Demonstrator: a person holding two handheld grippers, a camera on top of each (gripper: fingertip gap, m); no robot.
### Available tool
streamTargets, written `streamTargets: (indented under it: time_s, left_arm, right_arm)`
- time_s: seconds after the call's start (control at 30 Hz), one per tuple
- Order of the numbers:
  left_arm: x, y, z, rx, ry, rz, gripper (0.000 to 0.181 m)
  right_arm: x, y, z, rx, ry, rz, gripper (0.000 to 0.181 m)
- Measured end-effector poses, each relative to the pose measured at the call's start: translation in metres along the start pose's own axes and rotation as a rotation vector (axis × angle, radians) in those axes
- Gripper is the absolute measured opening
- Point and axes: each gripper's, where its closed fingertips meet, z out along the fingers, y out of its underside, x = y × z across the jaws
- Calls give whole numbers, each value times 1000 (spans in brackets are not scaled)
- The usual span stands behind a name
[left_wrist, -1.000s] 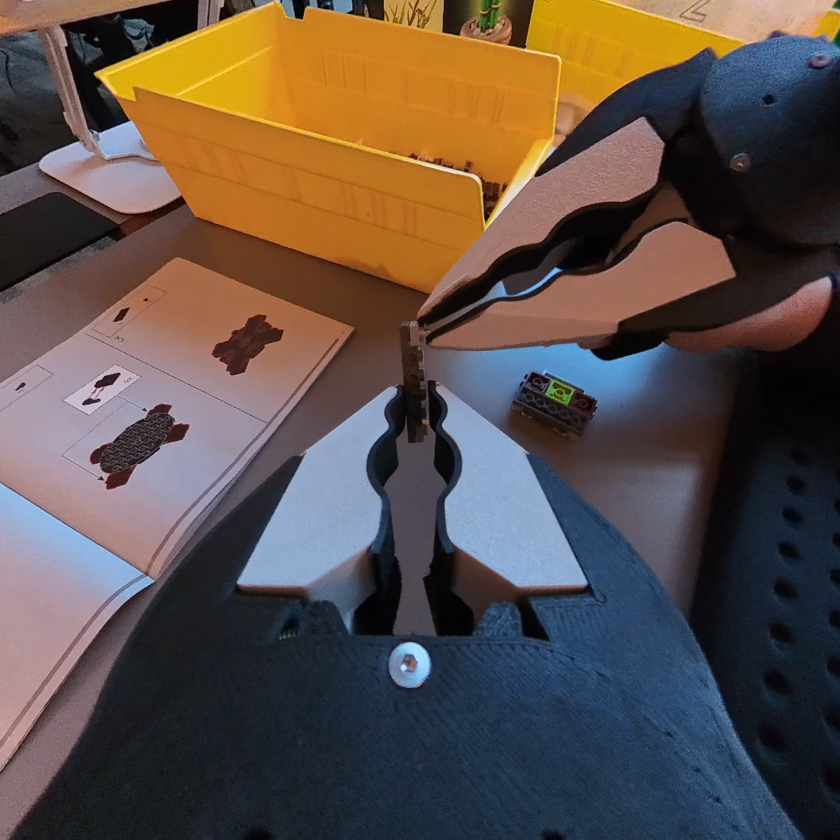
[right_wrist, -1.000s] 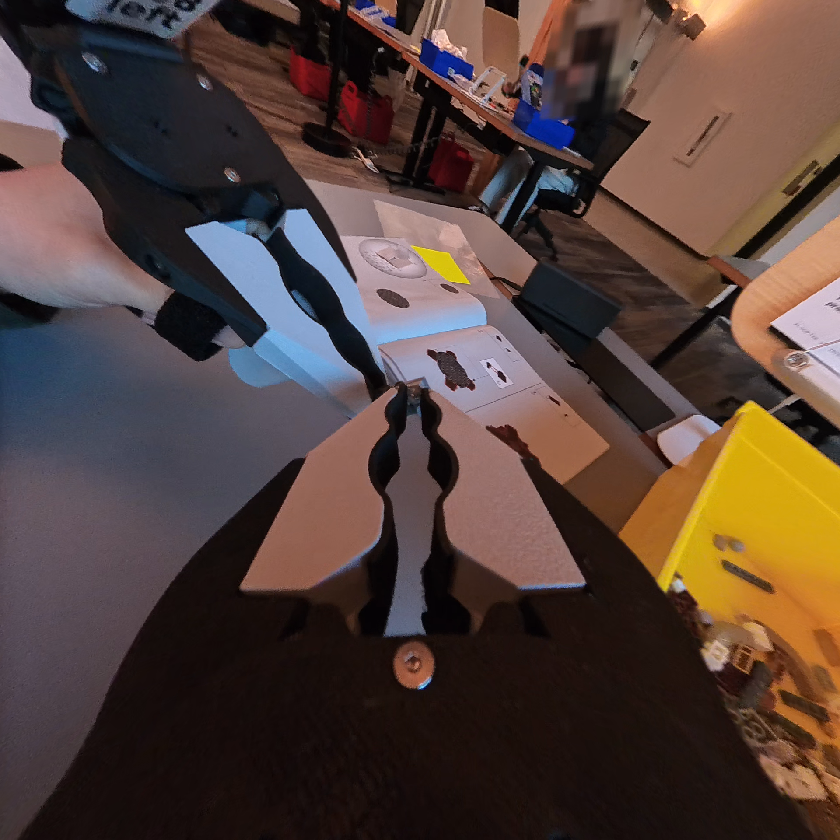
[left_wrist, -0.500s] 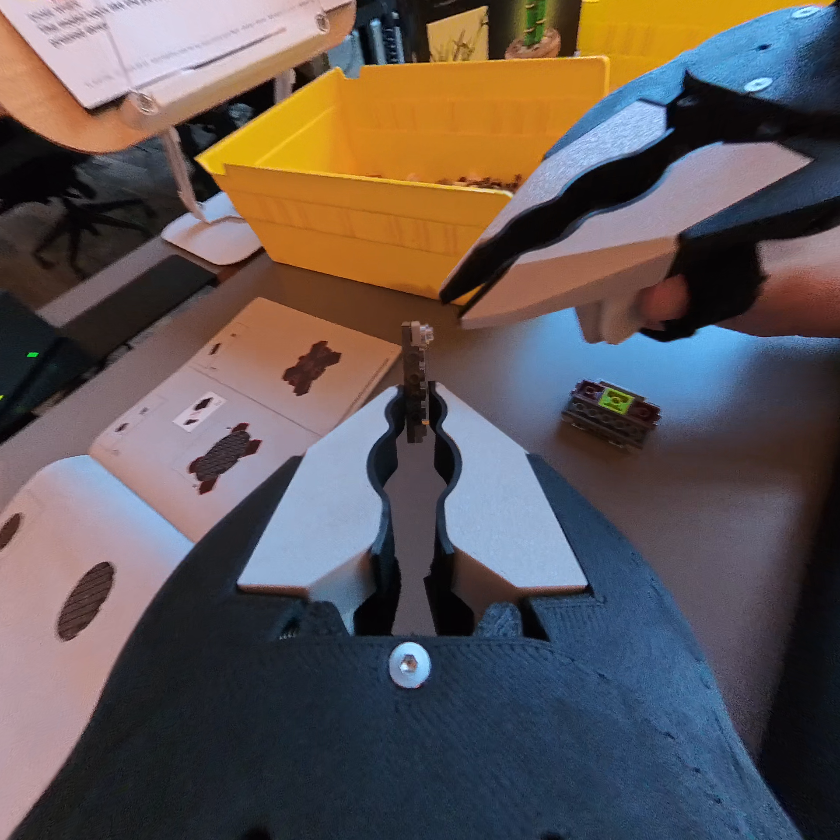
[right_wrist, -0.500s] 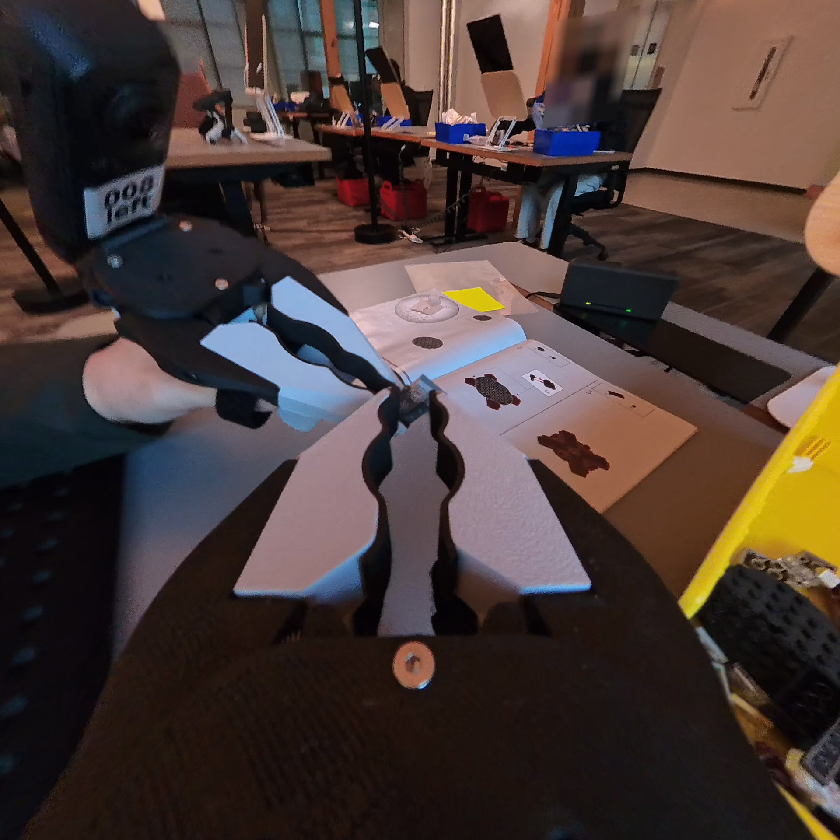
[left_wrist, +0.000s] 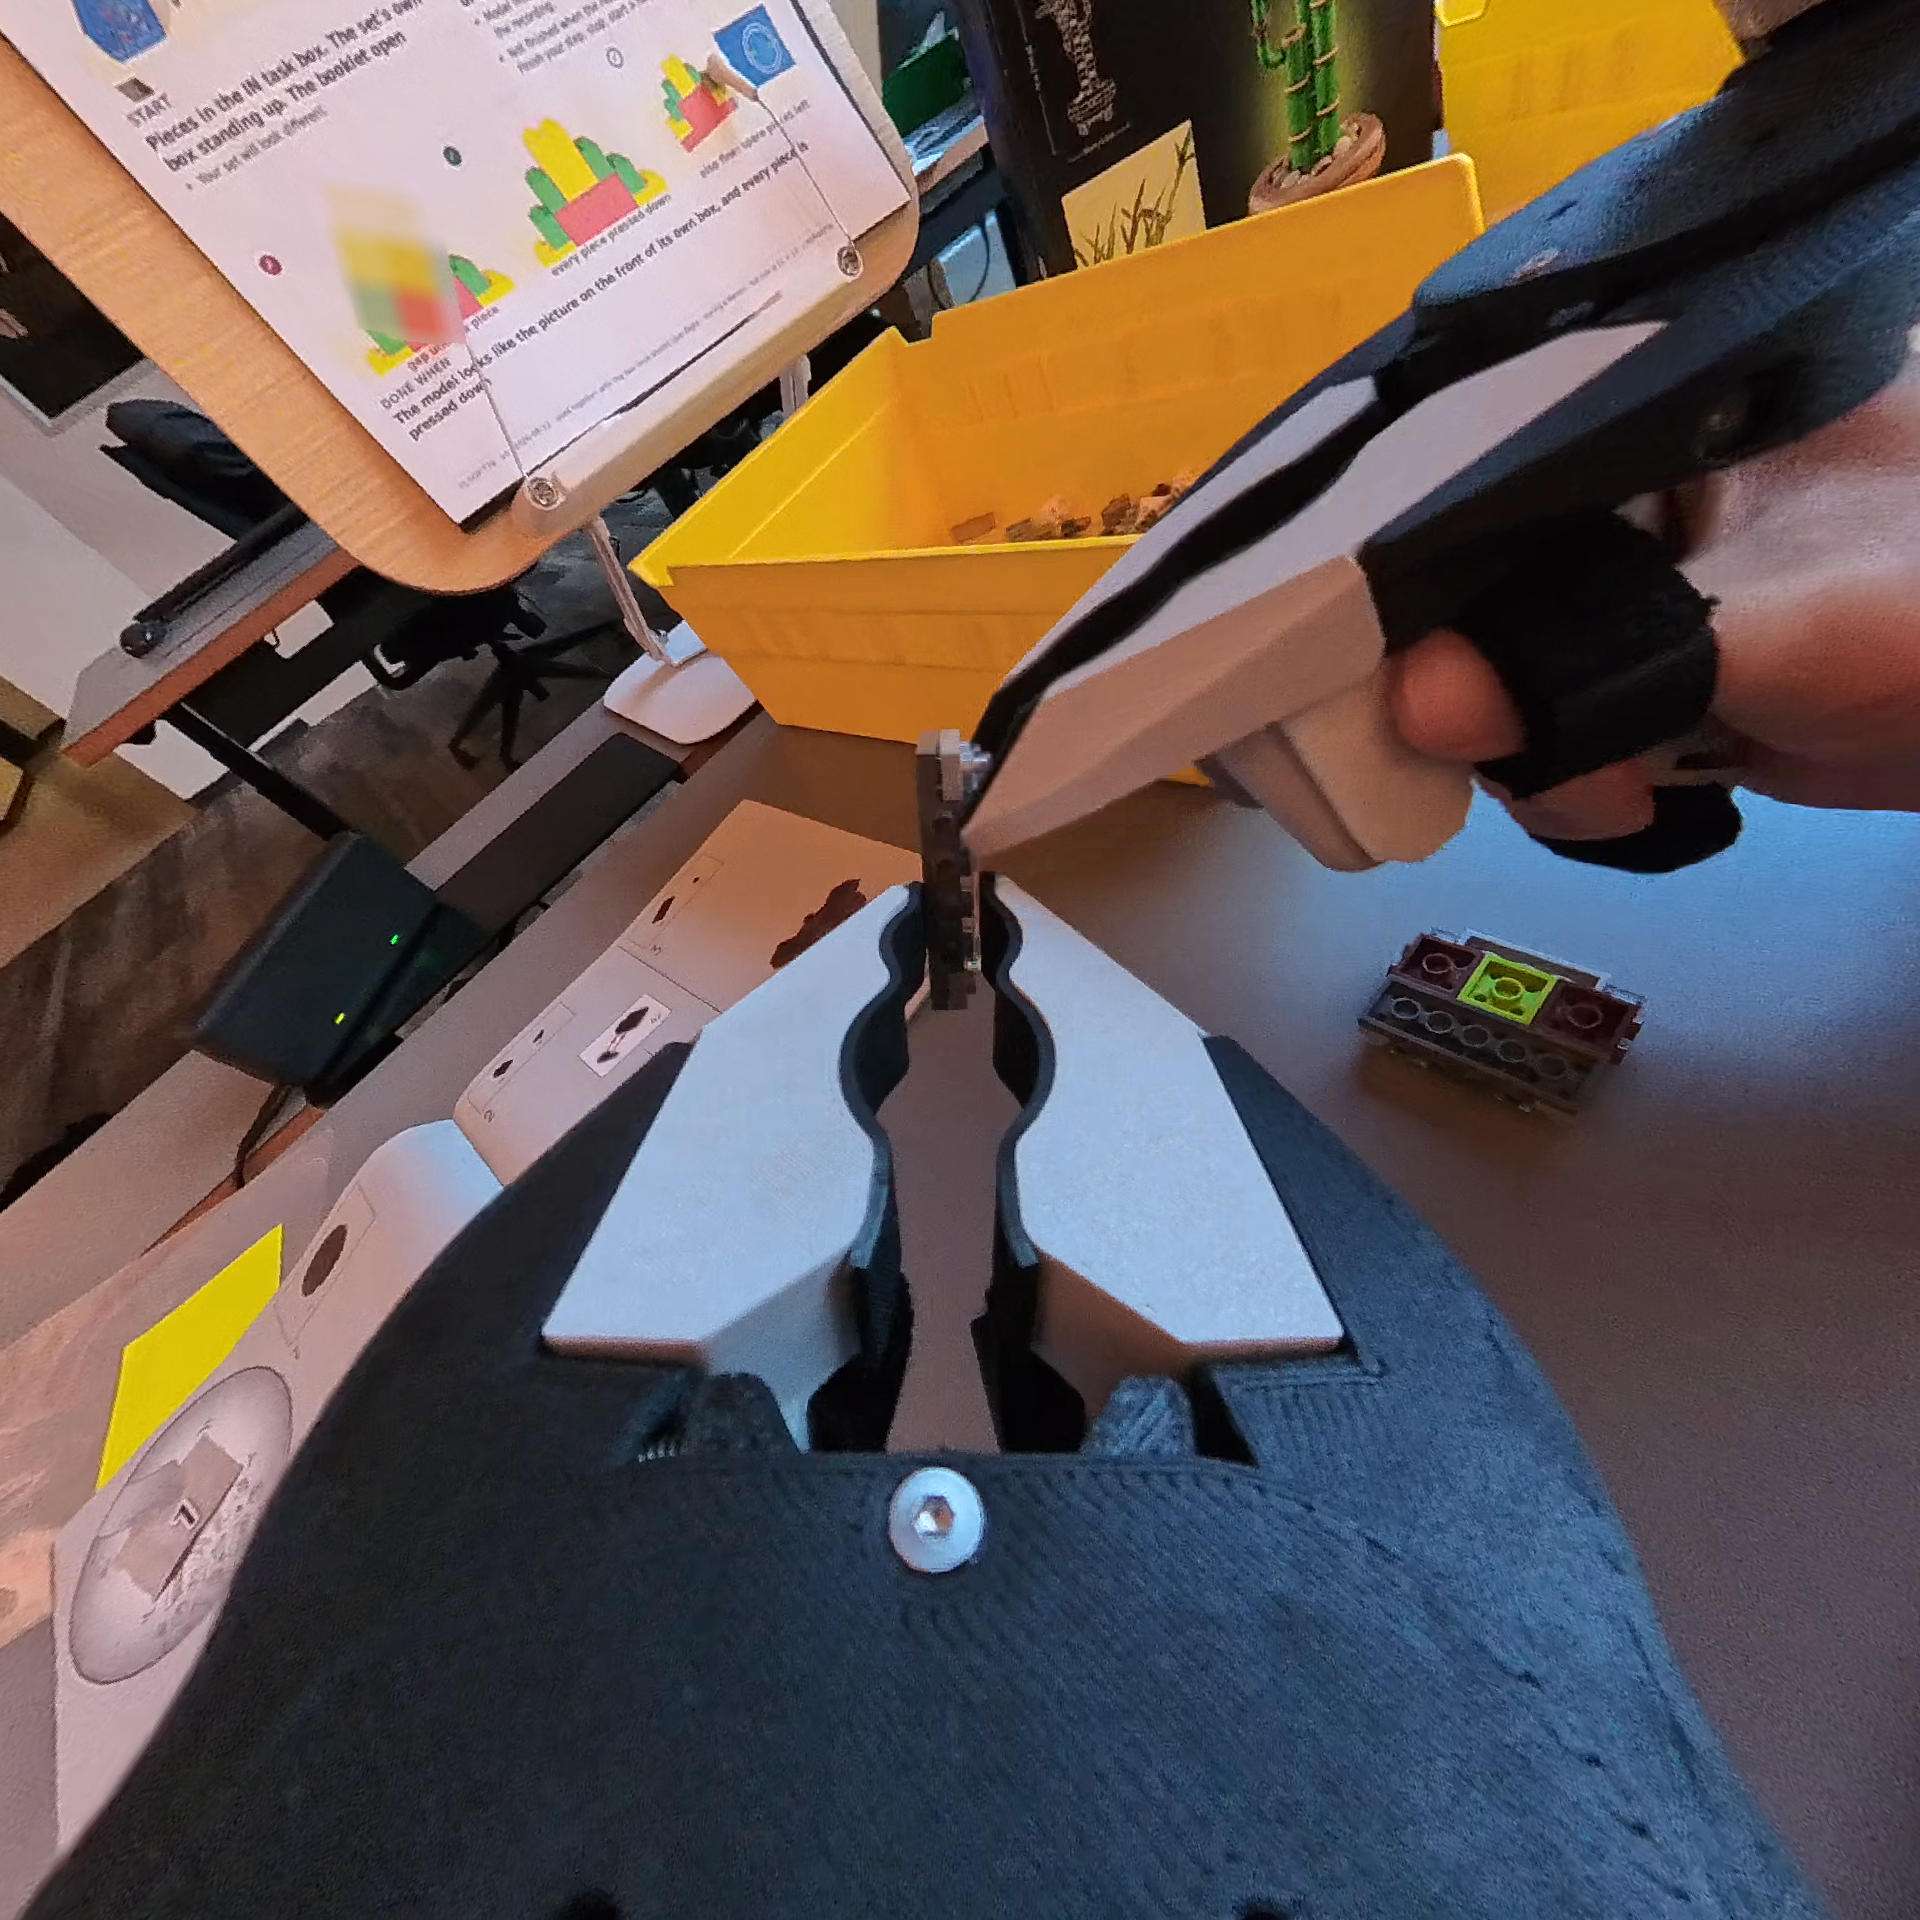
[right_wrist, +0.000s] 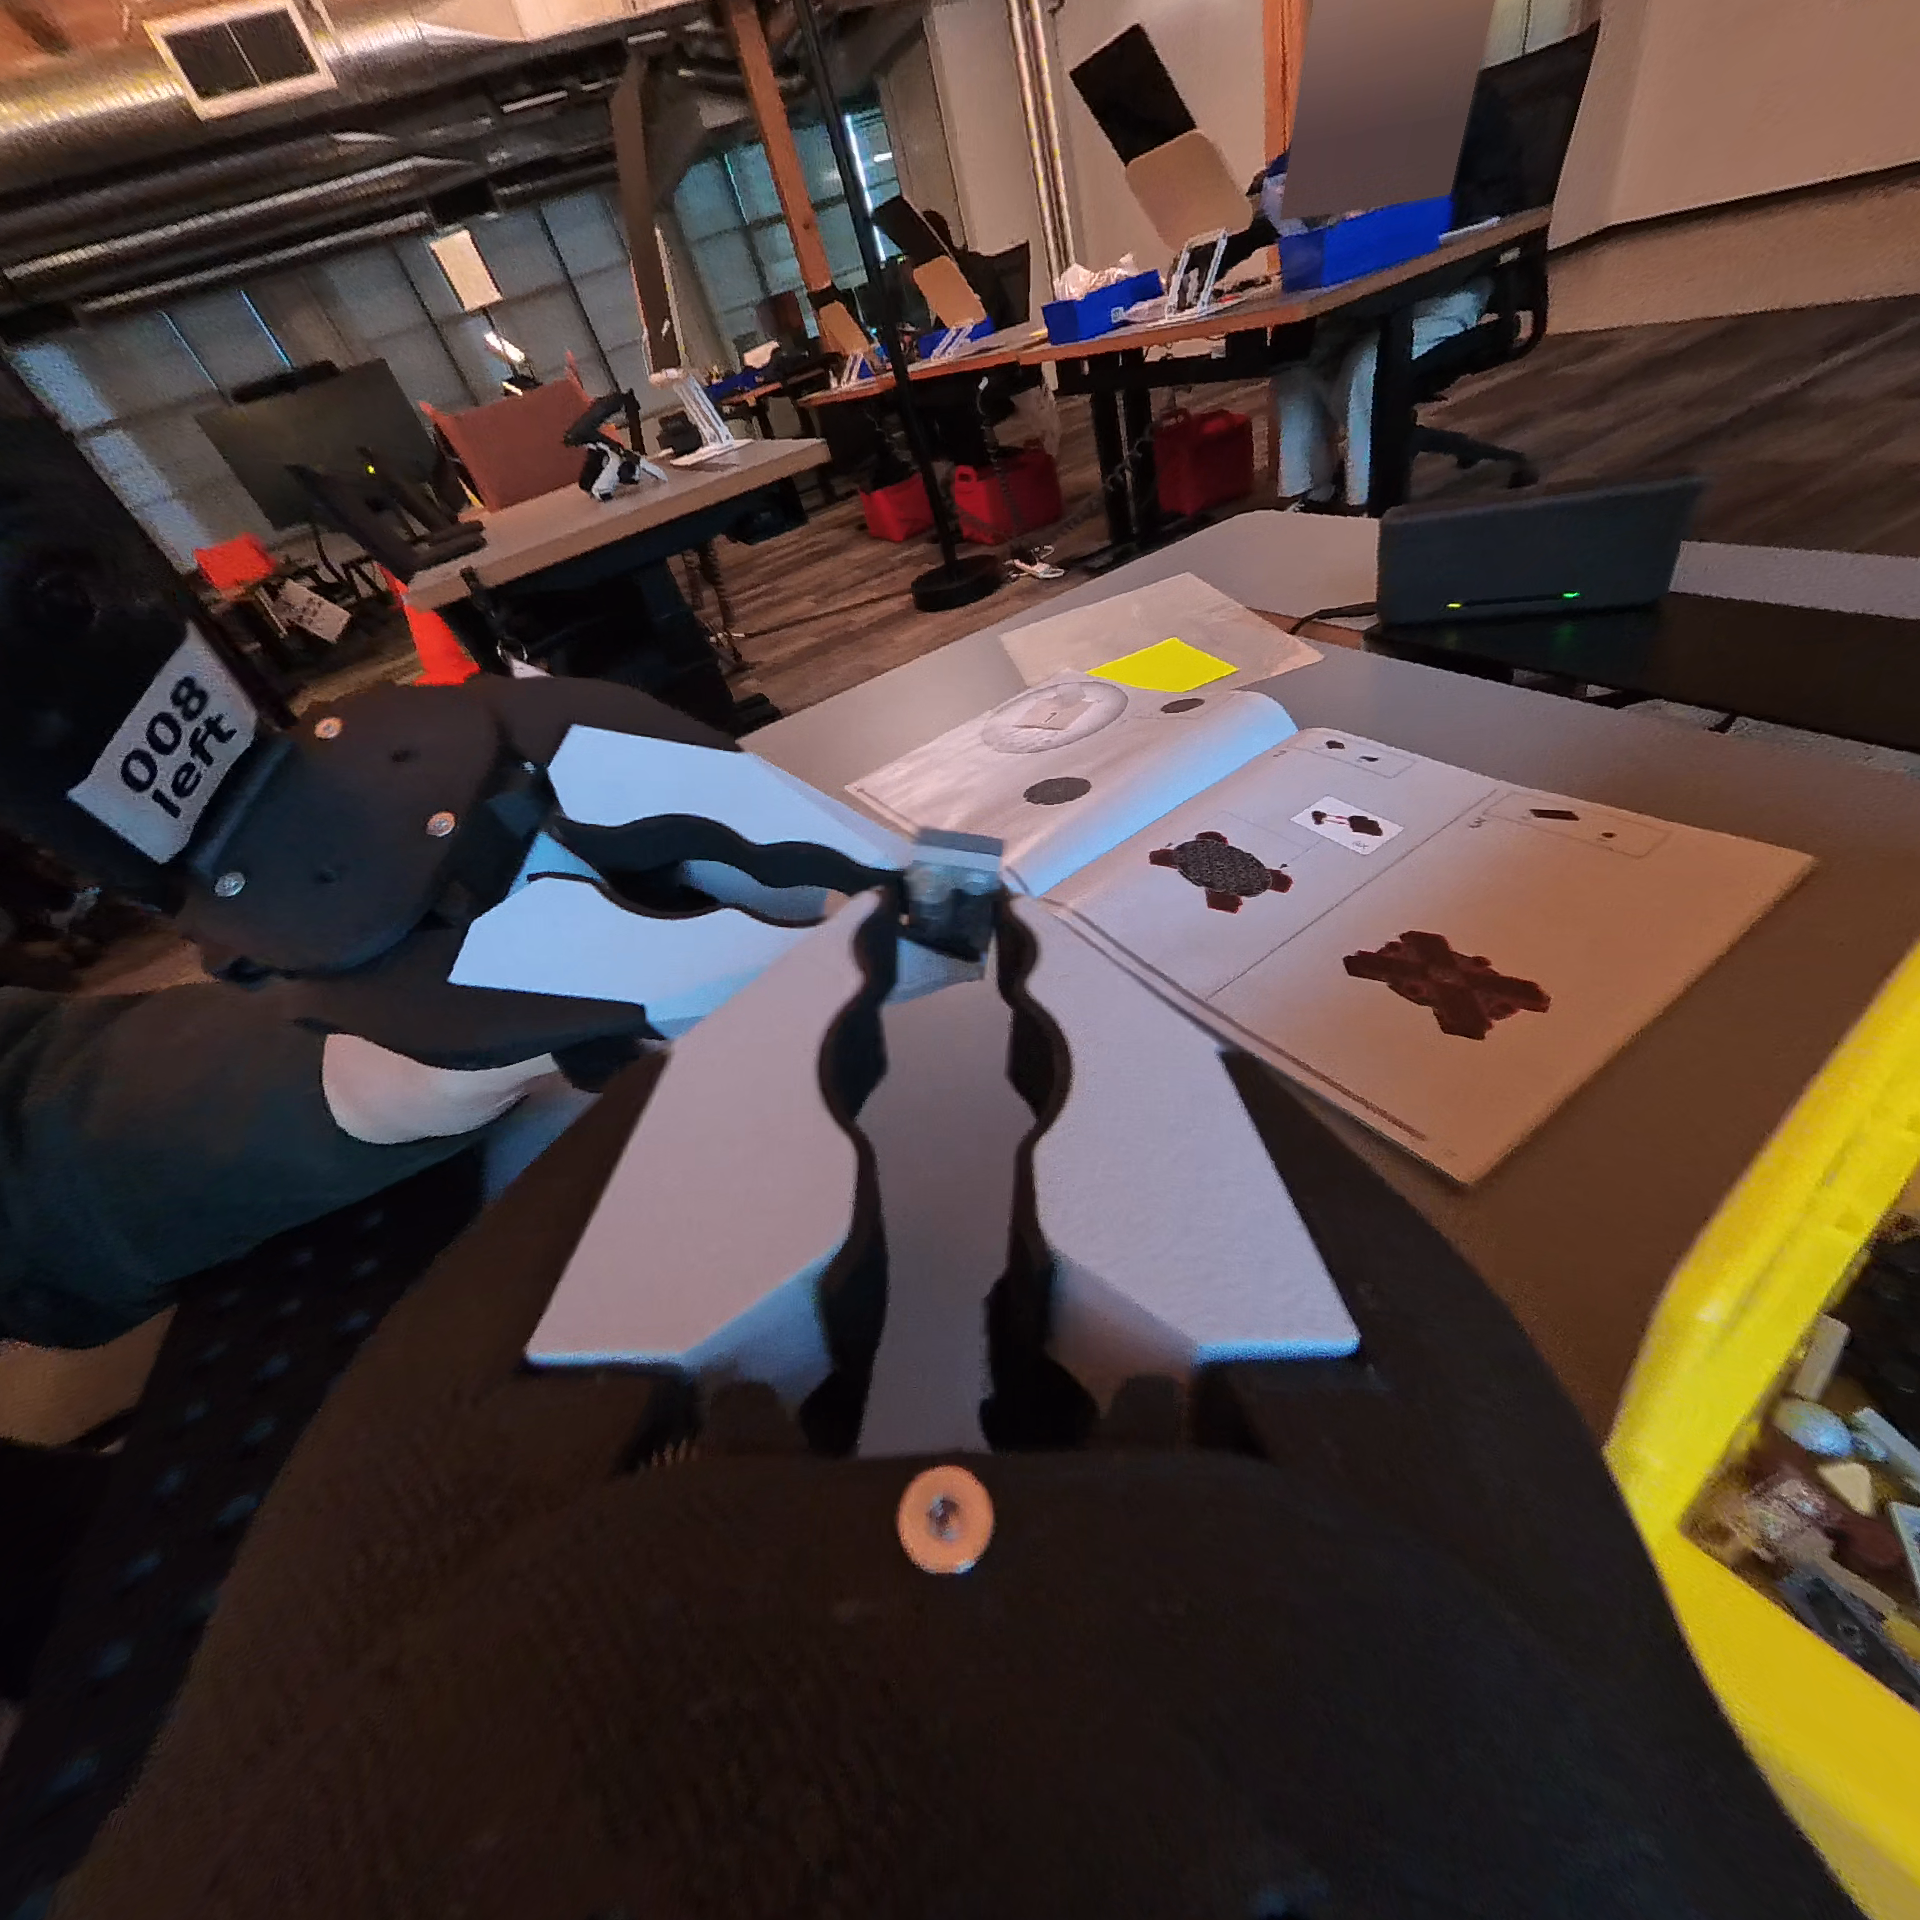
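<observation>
My left gripper (left_wrist: 948, 925) is shut on the lower end of a thin dark grey brick plate (left_wrist: 943, 862) and holds it upright above the table. A small light grey piece (left_wrist: 952, 750) sits at the plate's top. My right gripper (left_wrist: 977, 800) comes in from the upper right, its tips against that top end. In the right wrist view the right gripper (right_wrist: 943, 920) is closed around the grey piece (right_wrist: 951, 888), and the left gripper (right_wrist: 878, 881) reaches it from the left.
A small dark red, grey and lime brick block (left_wrist: 1501, 1018) lies on the table to the right. A yellow bin (left_wrist: 935, 582) of loose pieces stands behind. An open booklet (right_wrist: 1403, 935) lies left, with a black box (right_wrist: 1527, 551) and an instruction board (left_wrist: 468, 208) beyond. The tips of both grippers are at nearly the same place.
My right gripper, off the plate half a second ago, has come back down onto its top end. My left gripper kept its hold and tilted upward.
</observation>
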Motion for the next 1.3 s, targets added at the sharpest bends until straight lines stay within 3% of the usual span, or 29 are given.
streamTargets:
  time_s: [0.2, 0.27, 0.33, 0.37, 0.53, 0.6, 0.73, 0.93, 1.1, 1.3]
  left_arm:
    - [6, -5, -1, 29, 44, 0, 9]
    - [13, -7, -2, 57, 115, -57, 25]
    - [15, -6, -1, 69, 180, -154, 59]
    - [18, -3, -2, 67, 238, -206, 65]
    - [40, -12, -23, 188, 645, -461, 51]
    - [40, -16, -28, 214, 723, -537, 44]
    - [42, -8, -28, 197, 751, -500, 18]
    - [46, -3, -29, 182, 781, -483, 18]
    - [36, 12, -17, 125, 662, -411, 18]
    - [37, 17, -14, 96, 638, -377, 18]
  right_arm:
    - [0, -1, -7, 7, -125, 129, 13]
    - [0, -2, -10, 6, -160, 153, 12]
    - [-4, -5, -14, 12, -221, 178, 12]
    - [-7, -8, -16, 19, -259, 197, 12]
    - [-17, 1, -19, -54, -339, 181, 12]
    - [-23, 8, -17, -90, -367, 146, 12]
    - [-35, 16, -17, -136, -421, 102, 12]
    - [-35, 20, -18, -144, -422, 74, 12]
    - [-23, 12, -20, -92, -344, 4, 13]
    - [-20, 23, -14, -132, -303, -48, 13]
